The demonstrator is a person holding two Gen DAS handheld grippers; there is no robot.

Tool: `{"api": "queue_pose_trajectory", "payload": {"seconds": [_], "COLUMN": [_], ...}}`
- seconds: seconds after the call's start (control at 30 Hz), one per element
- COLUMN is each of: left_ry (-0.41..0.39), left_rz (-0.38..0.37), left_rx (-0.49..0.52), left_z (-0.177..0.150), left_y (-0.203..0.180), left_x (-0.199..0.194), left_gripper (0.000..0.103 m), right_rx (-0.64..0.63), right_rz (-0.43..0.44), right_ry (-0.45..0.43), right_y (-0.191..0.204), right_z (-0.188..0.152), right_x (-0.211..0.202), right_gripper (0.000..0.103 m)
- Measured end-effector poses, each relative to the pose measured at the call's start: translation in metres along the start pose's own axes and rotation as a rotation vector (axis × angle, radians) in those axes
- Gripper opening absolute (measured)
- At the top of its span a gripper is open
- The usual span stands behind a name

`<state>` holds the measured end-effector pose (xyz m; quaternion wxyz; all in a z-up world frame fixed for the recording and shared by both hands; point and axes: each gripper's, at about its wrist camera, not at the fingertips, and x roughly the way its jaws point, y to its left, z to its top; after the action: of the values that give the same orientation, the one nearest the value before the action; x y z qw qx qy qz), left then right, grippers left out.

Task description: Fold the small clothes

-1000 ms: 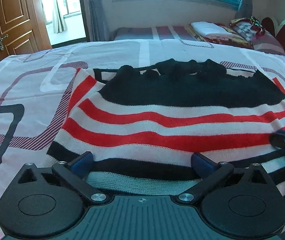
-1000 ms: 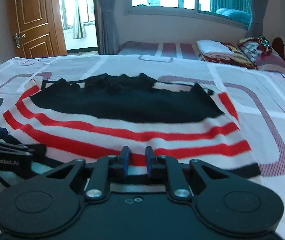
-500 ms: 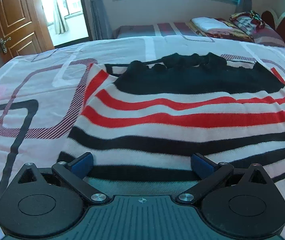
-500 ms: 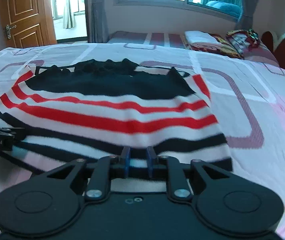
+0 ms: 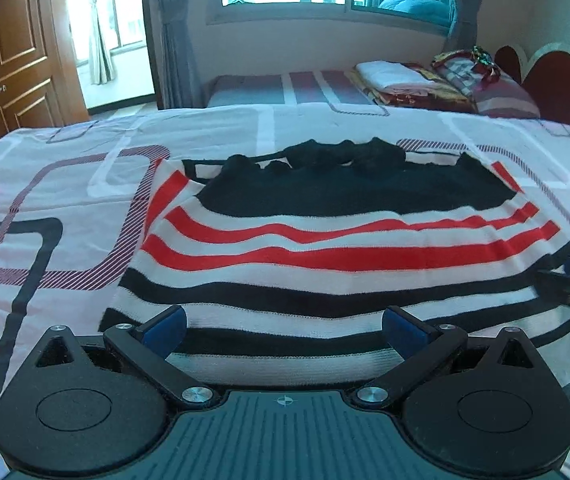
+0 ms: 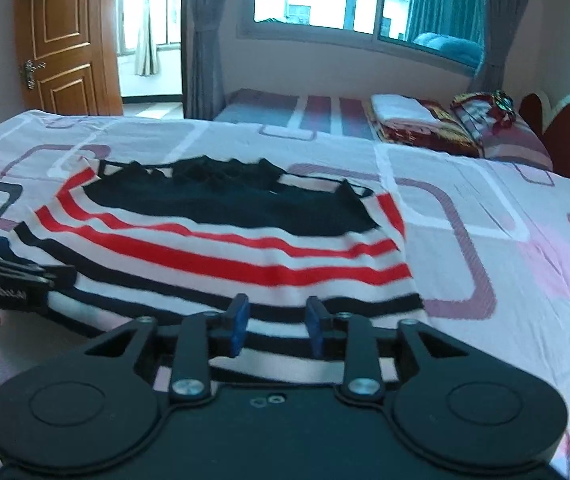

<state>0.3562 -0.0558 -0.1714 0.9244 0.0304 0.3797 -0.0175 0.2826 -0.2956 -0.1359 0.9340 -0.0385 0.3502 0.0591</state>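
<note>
Sweater (image 5: 325,248), striped red, white and black, lies spread mid-frame on a bed (image 5: 65,184) with a patterned sheet. Left hand-held gripper (image 5: 284,330), bottom centre, is released, jaws wide above the near hem. Right hand-held gripper (image 6: 275,330), bottom centre, has just been opening, its pads clear of the hem between them.

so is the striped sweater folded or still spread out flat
Folded, at least once. On the striped sweater a black panel lies doubled over the red and white stripes, with black edges bunched at the far side. Whether it is folded further, cannot tell.
</note>
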Motion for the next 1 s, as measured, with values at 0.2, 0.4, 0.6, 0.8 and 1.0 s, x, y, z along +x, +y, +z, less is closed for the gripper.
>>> {"api": "queue_pose_trajectory", "payload": {"seconds": [0.2,0.4,0.6,0.8,1.0], "left_ry": [0.067,0.065,0.031,0.066,0.102], "left_rz": [0.06,0.044,0.045,0.097,0.094], "left_rx": [-0.033,-0.067,-0.107,-0.137,-0.173], "left_z": [-0.013,-0.022,-0.011,-0.005,-0.005], "left_y": [0.011,0.023,0.023,0.032,0.035], "left_x": [0.031,0.036,0.026,0.052,0.036], "left_gripper": [0.103,0.103,0.103,0.103,0.103], "right_rx": [0.031,0.034,0.103,0.063,0.063], "right_rz": [0.045,0.005,-0.009,-0.084,-0.046], "right_ry": [0.015,0.059,-0.012,0.033,0.059], "right_y": [0.015,-0.015,-0.059,-0.071,-0.077], "right_z": [-0.013,-0.033,-0.038,-0.037,-0.034], "right_x": [0.03,0.042,0.014,0.036,0.032], "right_gripper": [0.035,0.034,0.036,0.035,0.036]}}
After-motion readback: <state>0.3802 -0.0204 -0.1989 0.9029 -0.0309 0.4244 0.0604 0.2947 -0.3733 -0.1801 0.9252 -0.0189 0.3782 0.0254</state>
